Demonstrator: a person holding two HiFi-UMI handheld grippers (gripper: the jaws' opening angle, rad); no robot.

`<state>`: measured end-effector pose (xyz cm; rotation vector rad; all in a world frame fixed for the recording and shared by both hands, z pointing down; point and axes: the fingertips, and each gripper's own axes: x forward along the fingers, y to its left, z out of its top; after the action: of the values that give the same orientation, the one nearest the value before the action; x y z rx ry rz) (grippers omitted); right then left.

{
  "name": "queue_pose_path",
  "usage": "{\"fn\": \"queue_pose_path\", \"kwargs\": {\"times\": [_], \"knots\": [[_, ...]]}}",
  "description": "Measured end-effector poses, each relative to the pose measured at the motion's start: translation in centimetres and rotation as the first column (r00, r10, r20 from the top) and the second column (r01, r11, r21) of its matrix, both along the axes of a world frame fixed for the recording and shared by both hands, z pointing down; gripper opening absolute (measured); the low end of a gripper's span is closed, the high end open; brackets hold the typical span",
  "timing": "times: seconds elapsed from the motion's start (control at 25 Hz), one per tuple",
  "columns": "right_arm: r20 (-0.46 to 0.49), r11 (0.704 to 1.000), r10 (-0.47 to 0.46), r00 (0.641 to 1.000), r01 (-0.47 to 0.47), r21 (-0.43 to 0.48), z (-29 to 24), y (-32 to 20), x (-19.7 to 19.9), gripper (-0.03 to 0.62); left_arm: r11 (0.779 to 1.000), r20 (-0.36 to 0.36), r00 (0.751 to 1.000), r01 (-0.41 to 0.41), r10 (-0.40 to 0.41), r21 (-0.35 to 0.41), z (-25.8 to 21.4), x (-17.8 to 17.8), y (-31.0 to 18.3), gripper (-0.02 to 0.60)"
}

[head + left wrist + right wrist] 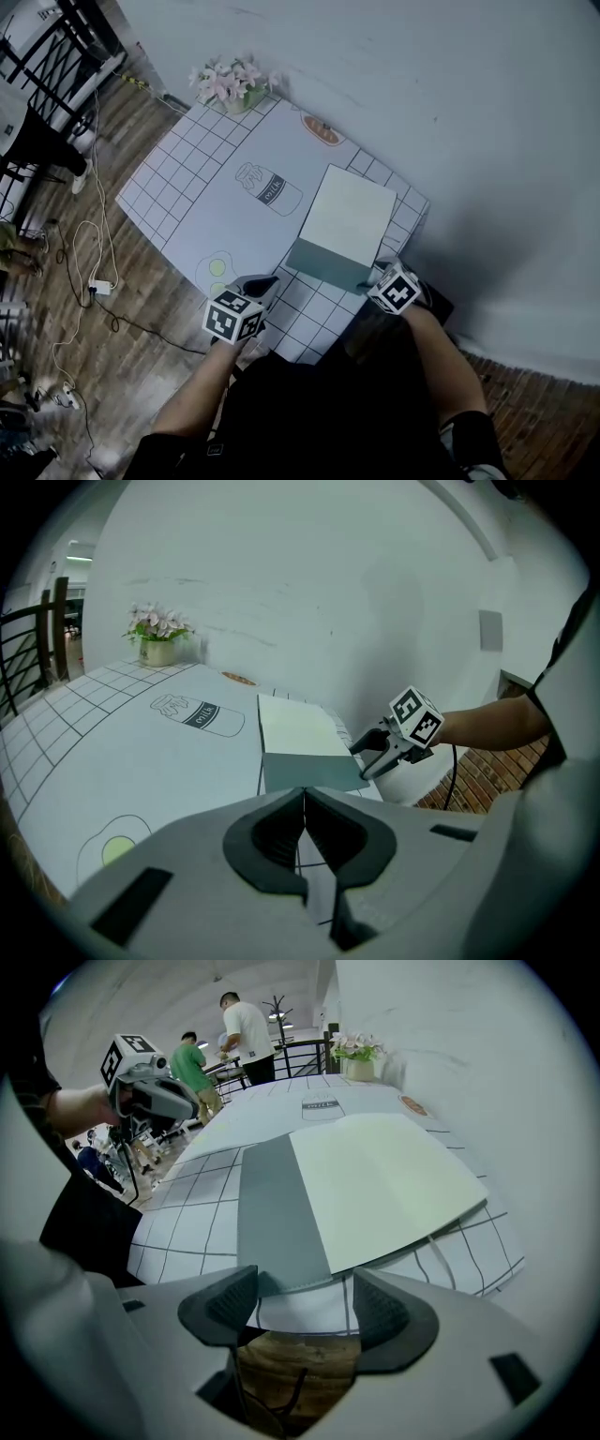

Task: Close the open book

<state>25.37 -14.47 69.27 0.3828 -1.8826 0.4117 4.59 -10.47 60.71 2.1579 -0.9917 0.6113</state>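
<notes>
Far left: wood floor with loose cables, off the table's left edge.

Table, white gridded cloth, set slantwise. Its right side runs close along the wall, with little room there. A wide bare stretch of cloth lies left of the book.

Count: one flower pot at the far corner. Three drawings on the cloth: egg near the front edge, milk bottle mid-table, and an orange one far off by the wall.

Left gripper hangs over the front edge beside the egg, well apart from the book. Claw clenched, pads meeting, nothing between them.

One book lies flat on the right half of the table. Its pale face is up, with a grey-green band along its near edge. The right side sits near the cloth's edge and the band sits near the front edge.

Right gripper sits at the book's near right corner, off the table's front edge. Claw released, pads wide apart. The band's corner reaches in between the pad tips; contact cannot be told.

Two grippers in all. Two people stand far behind, seen in the right gripper view.
</notes>
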Motion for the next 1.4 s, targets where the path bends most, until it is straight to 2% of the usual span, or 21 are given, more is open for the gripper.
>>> {"fn": "queue_pose_path", "kwargs": {"times": [0.28, 0.52, 1.16, 1.4], "knots": [[0.088, 1.000, 0.005, 0.996, -0.007, 0.030, -1.0, -0.3, -0.8, 0.293, 1.000, -0.005, 1.000, -0.028, 0.028, -0.011, 0.2, 1.4, 0.2, 0.009], [0.213, 0.998, 0.049, 0.976, -0.057, 0.032, -2.5, -0.6, -2.2, 0.293, 0.999, -0.007, 1.000, -0.026, 0.026, -0.027, 0.6, 1.5, 0.8, 0.009], [0.348, 0.993, 0.000, 0.938, -0.042, 0.113, -6.8, -2.6, -4.0, 0.293, 1.000, -0.019, 1.000, 0.000, -0.001, -0.014, 0.2, 1.0, 0.3, 0.009], [0.416, 0.984, 0.024, 0.909, -0.094, 0.149, -9.0, -5.1, -3.9, 0.293, 1.000, -0.009, 1.000, 0.019, -0.020, -0.014, 0.0, 0.2, 0.1, 0.009]]}}
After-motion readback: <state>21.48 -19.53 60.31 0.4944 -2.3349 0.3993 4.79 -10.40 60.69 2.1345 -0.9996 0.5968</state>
